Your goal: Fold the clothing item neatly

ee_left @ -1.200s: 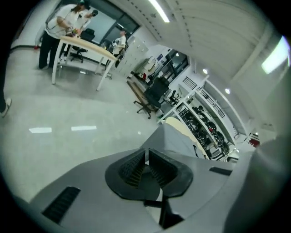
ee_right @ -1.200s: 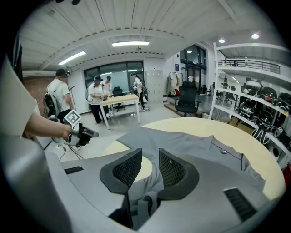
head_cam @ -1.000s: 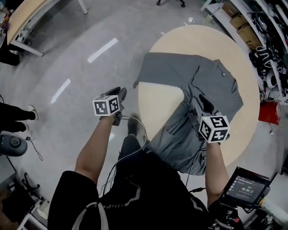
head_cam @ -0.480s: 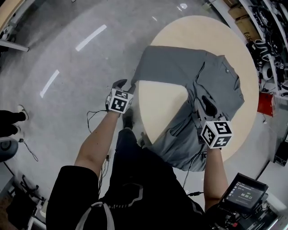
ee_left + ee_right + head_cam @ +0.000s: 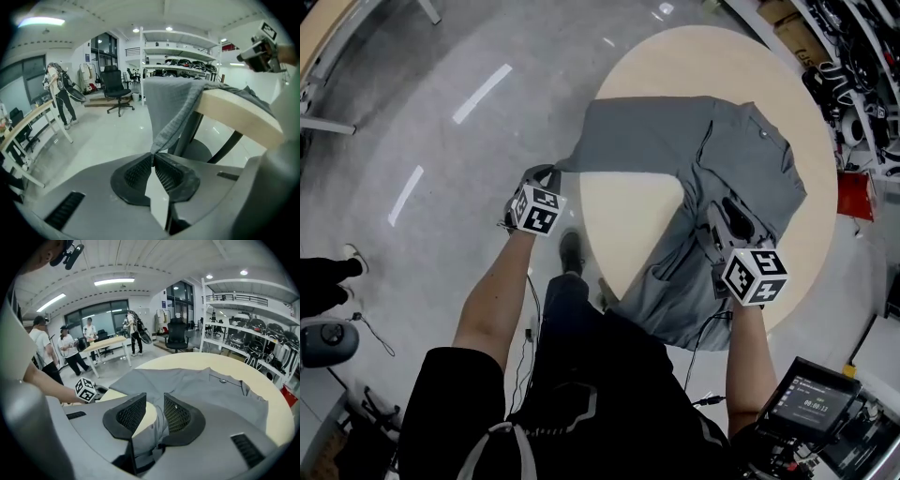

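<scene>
Off the round table [image 5: 628, 206] edge, over open floor [image 5: 441, 159], our left gripper [image 5: 546, 176] has just clamped the grey collared shirt [image 5: 666, 141]; our right gripper [image 5: 727, 217] grips it too.

Legible text: almost none.

1. Screen [image 5: 807, 401], lower right of the head view. Dark display with a row of light digits set out like a clock reading and smaller lines above it. All of it is too small to read.
2. Left cube [image 5: 535, 208], on the left gripper [image 5: 153, 157]. Black-and-white square code patterns on each face that shows. These are machine markers, not letters or numbers.
3. Right cube [image 5: 754, 275], on the right gripper [image 5: 154, 411]. Same kind of black-and-white square code patterns, with nothing to read as text.
</scene>
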The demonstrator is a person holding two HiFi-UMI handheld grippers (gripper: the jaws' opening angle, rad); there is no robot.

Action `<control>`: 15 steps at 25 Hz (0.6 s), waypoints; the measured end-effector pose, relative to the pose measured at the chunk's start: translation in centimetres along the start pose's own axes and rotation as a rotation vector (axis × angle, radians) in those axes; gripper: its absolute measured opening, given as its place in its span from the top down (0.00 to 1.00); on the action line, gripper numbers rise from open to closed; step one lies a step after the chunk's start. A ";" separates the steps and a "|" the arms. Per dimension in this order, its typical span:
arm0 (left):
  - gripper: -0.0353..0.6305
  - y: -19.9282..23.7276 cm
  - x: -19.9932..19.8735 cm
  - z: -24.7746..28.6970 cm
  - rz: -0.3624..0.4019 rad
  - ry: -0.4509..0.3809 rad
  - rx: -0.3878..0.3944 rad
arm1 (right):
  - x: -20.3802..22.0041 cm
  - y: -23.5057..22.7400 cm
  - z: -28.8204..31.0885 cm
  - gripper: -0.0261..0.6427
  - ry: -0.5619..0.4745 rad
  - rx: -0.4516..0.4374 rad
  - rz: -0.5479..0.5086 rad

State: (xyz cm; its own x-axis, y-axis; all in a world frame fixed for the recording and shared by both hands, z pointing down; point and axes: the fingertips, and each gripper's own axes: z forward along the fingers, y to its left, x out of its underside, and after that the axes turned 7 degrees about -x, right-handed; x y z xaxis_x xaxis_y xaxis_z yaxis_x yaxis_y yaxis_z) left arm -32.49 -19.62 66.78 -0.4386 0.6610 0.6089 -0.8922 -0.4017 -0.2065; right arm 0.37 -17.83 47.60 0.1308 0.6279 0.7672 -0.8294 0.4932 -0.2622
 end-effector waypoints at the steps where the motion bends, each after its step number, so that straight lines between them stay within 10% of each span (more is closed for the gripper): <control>1: 0.91 0.4 -0.5 -0.2 0.027 -0.007 -0.017 | 0.1 -0.3 -0.2 0.81 -0.005 0.004 0.006; 11: 0.91 6.8 -10.4 -2.6 0.328 -0.185 -0.236 | 2.2 -4.2 -3.0 0.81 -0.128 0.080 0.078; 15: 0.91 13.3 -0.2 -11.7 0.142 -0.102 -0.446 | -0.1 2.9 1.0 0.81 -0.012 -0.112 -0.096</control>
State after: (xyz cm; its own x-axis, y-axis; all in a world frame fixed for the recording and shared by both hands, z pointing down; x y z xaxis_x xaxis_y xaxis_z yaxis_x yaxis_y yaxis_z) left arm -45.57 -17.67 54.91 -0.5665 0.5450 0.6181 -0.7933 -0.1576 -0.5881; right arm -2.62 -17.05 47.35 0.1998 0.5679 0.7985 -0.7477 0.6150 -0.2503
